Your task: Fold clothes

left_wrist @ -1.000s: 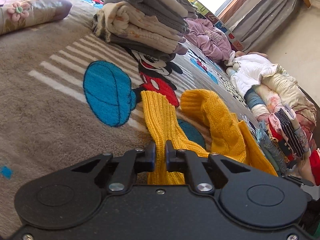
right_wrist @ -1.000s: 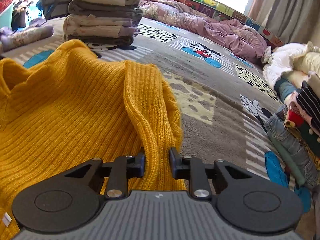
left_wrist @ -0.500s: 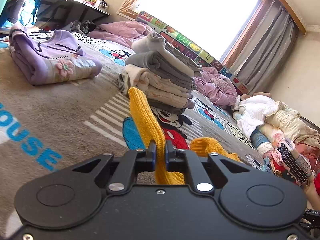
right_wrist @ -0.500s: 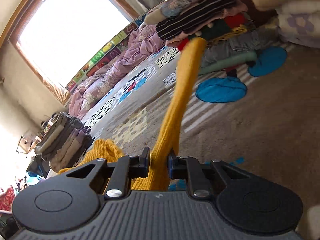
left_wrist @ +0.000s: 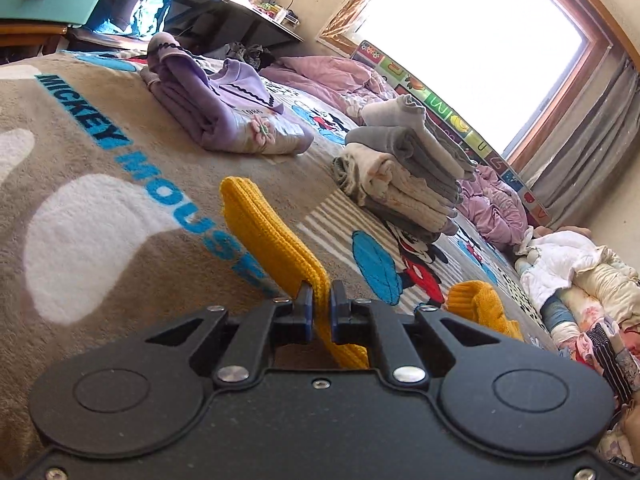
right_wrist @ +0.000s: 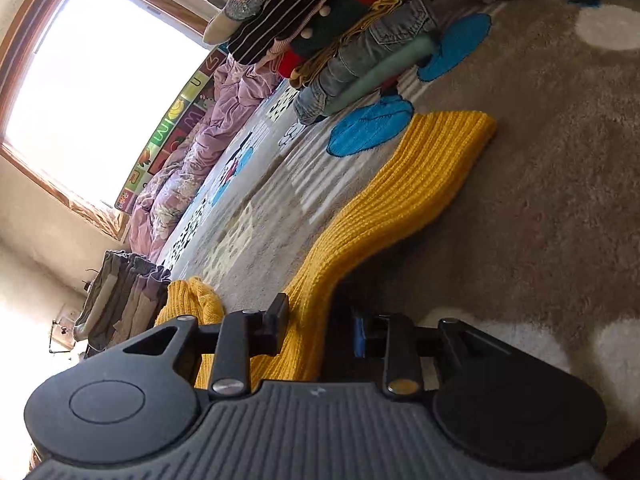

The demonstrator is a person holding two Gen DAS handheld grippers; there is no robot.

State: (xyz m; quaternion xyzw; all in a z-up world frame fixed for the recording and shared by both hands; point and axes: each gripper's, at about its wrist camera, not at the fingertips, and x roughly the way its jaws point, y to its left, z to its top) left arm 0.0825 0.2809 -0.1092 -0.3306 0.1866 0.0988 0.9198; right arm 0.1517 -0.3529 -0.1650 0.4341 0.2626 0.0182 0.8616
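Reading "MICKEY MOUSE" in blue letters, the grey-brown blanket (left_wrist: 100, 216) lies spread under everything, with a cartoon mouse in red shorts printed just beyond the yellow sweater (left_wrist: 272, 240). Beside that lettering, farther back, a folded lilac top (left_wrist: 224, 116) carries the small number "1986". Alphabet tiles along the window sill (left_wrist: 452, 120) show letters such as "W".

From the left wrist view, the left gripper (left_wrist: 319, 308) has its jaws pressed together on a ribbed yellow sleeve, which stands up from the blanket toward the lettering. Past the sweater sits a stack of folded grey and cream clothes (left_wrist: 404, 180).

Only the right wrist view shows the right gripper (right_wrist: 320, 328) with its jaws spread apart, the sweater's other sleeve lying flat on the blanket between and beyond them, its cuff near a blue patch. Beyond that cuff is a pile of unfolded clothes (right_wrist: 344, 36), including denim and a striped piece.
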